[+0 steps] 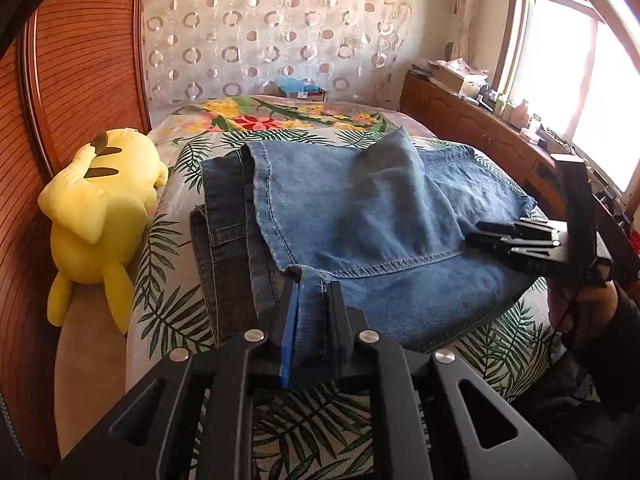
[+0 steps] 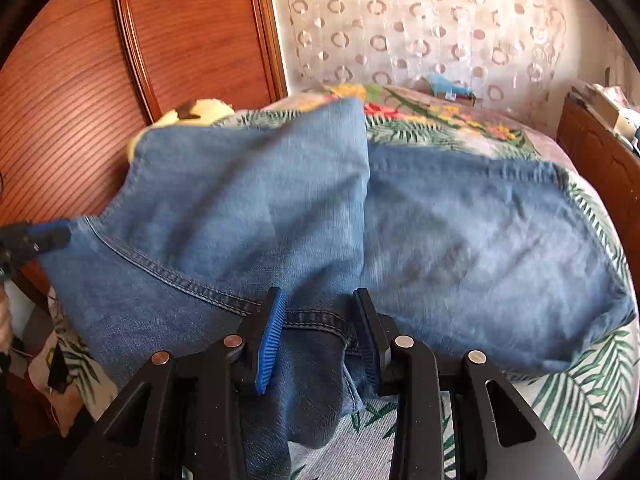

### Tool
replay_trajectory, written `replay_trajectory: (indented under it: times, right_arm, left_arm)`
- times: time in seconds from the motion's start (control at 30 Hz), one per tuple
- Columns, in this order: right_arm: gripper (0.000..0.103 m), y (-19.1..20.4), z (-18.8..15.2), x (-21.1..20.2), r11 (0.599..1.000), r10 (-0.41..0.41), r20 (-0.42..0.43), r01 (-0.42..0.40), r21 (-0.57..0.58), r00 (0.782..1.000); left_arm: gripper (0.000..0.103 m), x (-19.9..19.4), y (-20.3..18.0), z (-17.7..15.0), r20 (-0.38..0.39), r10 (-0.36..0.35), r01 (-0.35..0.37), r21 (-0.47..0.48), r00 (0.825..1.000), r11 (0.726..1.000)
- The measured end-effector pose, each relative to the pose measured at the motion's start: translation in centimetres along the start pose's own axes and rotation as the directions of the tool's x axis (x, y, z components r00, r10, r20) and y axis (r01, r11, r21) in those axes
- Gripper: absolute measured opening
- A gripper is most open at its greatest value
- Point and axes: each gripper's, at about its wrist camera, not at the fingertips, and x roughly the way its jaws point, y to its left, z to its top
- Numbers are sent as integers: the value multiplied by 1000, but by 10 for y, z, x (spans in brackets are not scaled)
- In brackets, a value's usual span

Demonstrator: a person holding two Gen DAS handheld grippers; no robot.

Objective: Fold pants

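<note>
The blue denim pants (image 1: 360, 216) lie partly folded on the bed, a leg doubled over the rest. My left gripper (image 1: 312, 292) is shut on the hem seam at the near edge of the pants. My right gripper (image 2: 320, 300) is shut on the hem edge of the pants (image 2: 248, 208) and holds the cloth lifted. In the left wrist view the right gripper (image 1: 476, 236) shows at the right, closed on the denim edge. In the right wrist view the left gripper (image 2: 60, 236) shows at the far left, pinching the same hem.
A leaf-and-flower bedspread (image 1: 168, 304) covers the bed. A yellow plush toy (image 1: 96, 216) lies at the left by the wooden headboard (image 1: 80, 60). A dark pair of jeans (image 1: 224, 240) lies under the blue pants. A cluttered wooden cabinet (image 1: 472, 120) runs along the window.
</note>
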Motion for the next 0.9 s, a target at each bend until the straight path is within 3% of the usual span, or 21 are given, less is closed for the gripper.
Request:
replay_trajectory:
  times: [0.17, 0.23, 0.4, 0.77, 0.87, 0.9]
  right_arm:
    - [37, -12, 1, 6, 1000, -2, 12, 2, -3, 1000]
    - [37, -12, 0, 7, 1000, -5, 16, 5, 0, 1000]
    - [37, -2, -9, 5, 1000, -27, 24, 28, -13, 999]
    - [37, 5, -19, -3, 999, -41, 47, 42, -18, 998]
    - [37, 3, -20, -4, 999, -33, 47, 34, -13, 998]
    - [37, 3, -20, -4, 999, -33, 48, 34, -14, 998]
  left_arm:
    - [31, 4, 5, 11, 10, 69, -69, 27, 998, 997]
    - [48, 6, 15, 17, 12, 63, -63, 10, 998, 998]
    - [49, 24, 32, 41, 11, 106, -106, 10, 994, 994]
    - [47, 82, 49, 86, -32, 67, -66, 10, 997, 998]
    - [38, 93, 47, 89, -52, 42, -41, 18, 998, 999]
    - [28, 96, 47, 90, -58, 43, -42, 17, 997, 999]
